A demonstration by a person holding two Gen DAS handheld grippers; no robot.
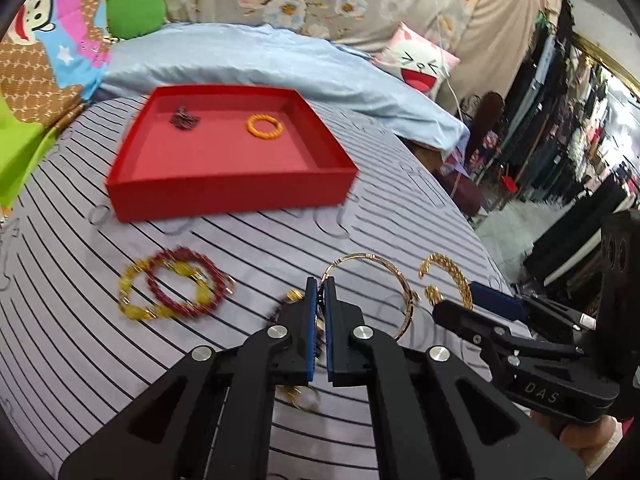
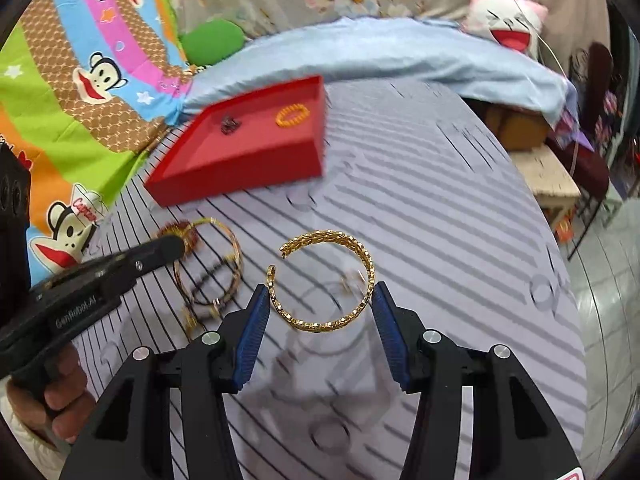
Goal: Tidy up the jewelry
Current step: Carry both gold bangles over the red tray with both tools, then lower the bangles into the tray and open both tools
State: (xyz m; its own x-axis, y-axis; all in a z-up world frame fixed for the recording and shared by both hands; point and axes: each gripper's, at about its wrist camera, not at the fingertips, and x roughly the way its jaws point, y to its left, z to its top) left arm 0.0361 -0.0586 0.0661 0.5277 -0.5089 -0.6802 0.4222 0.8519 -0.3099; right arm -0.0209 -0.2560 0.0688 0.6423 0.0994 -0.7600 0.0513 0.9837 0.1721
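Note:
A red tray (image 1: 224, 190) (image 2: 240, 178) sits on the striped bed cover and holds an orange bead bracelet (image 1: 264, 125) (image 2: 292, 115) and a dark chain (image 1: 184, 118) (image 2: 229, 123). My left gripper (image 1: 320, 286) is shut on a dark beaded bracelet with gold charms (image 1: 288, 298). A thin gold bangle (image 1: 394, 284) (image 2: 228, 252) lies beside it. A red bracelet (image 1: 186, 284) overlaps a yellow bracelet (image 1: 136, 308) to the left. My right gripper (image 2: 320, 300) is open, its fingers either side of a gold woven cuff (image 2: 324, 280) (image 1: 444, 276).
A light blue blanket (image 1: 260, 60) lies behind the tray. A cartoon-print quilt (image 2: 80, 80) and a green cushion (image 1: 136, 14) are at the left. A white cat pillow (image 1: 420, 62) is at the back right. The bed edge drops off at the right (image 2: 560, 240).

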